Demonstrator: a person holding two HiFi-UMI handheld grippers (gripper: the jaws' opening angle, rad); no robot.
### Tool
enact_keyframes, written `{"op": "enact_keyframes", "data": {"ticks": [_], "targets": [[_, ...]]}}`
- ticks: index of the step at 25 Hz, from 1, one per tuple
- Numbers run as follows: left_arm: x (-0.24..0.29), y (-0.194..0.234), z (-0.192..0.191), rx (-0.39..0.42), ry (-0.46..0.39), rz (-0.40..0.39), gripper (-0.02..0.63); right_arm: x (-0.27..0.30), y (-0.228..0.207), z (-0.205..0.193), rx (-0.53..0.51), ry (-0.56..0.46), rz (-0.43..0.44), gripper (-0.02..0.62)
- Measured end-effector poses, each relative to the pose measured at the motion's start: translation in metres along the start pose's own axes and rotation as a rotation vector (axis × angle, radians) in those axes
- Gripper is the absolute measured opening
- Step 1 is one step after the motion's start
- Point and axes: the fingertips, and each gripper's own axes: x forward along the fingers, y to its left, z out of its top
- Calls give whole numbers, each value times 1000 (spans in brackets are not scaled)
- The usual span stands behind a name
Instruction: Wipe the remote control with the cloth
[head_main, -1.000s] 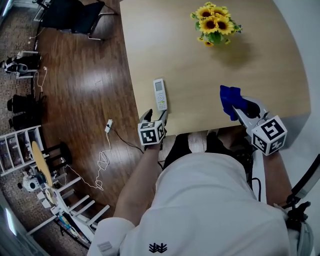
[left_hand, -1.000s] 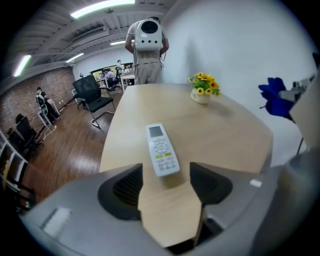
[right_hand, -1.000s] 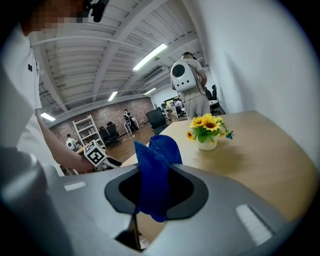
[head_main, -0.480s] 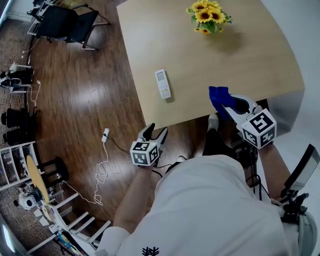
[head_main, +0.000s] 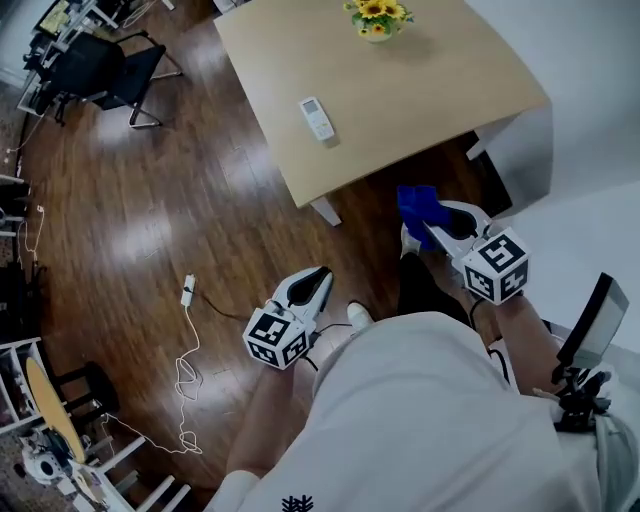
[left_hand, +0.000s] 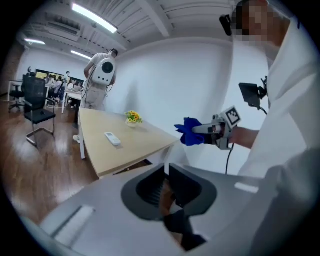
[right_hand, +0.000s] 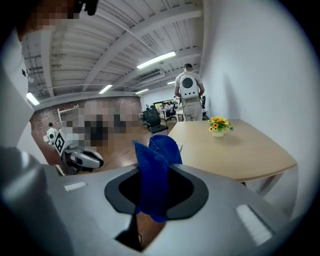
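Observation:
The white remote control (head_main: 317, 118) lies on the wooden table (head_main: 420, 90) near its left edge, also seen as the remote (left_hand: 112, 139) in the left gripper view. Both grippers hang over the floor, well short of the table. My left gripper (head_main: 318, 276) has just been closing; its jaws now stand shut with nothing between them, as my left gripper (left_hand: 166, 170) shows in its own view. My right gripper (head_main: 422, 218) is shut on the blue cloth (head_main: 414, 204); the cloth (right_hand: 152, 172) hangs folded between its jaws.
A pot of sunflowers (head_main: 375, 17) stands at the table's far side. A black chair (head_main: 95, 62) is at the far left, and a white cable (head_main: 186, 330) trails over the wooden floor. A white humanoid robot (left_hand: 102, 75) stands beyond the table.
Both grippers have drawn back from the table edge to over the floor. The left jaws, open before, have closed empty. The remote stays on the table; the cloth stays in the right gripper.

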Motion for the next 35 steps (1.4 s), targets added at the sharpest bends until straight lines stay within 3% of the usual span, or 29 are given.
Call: {"op": "enact_keyframes", "data": {"ticks": [3, 9, 15, 20, 25, 35], "targets": [[-28, -11, 3, -28, -43, 14, 21, -24, 19, -1, -52, 18, -10, 84], [-51, -14, -10, -69, -94, 132, 21, -45, 35, 1, -107, -6, -6, 84], [-41, -62, 7, -96, -111, 128, 21, -81, 39, 7, -134, -40, 26, 84], [-3, -102, 37, -141, -184, 94, 21, -119, 16, -10, -97, -44, 47, 84], [25, -150, 48, -109, -156, 38, 21, -142, -2, -28, -78, -54, 51, 84], [15, -159, 32, -88, -93, 58, 21, -140, 8, -24, -93, -71, 83, 84]]}}
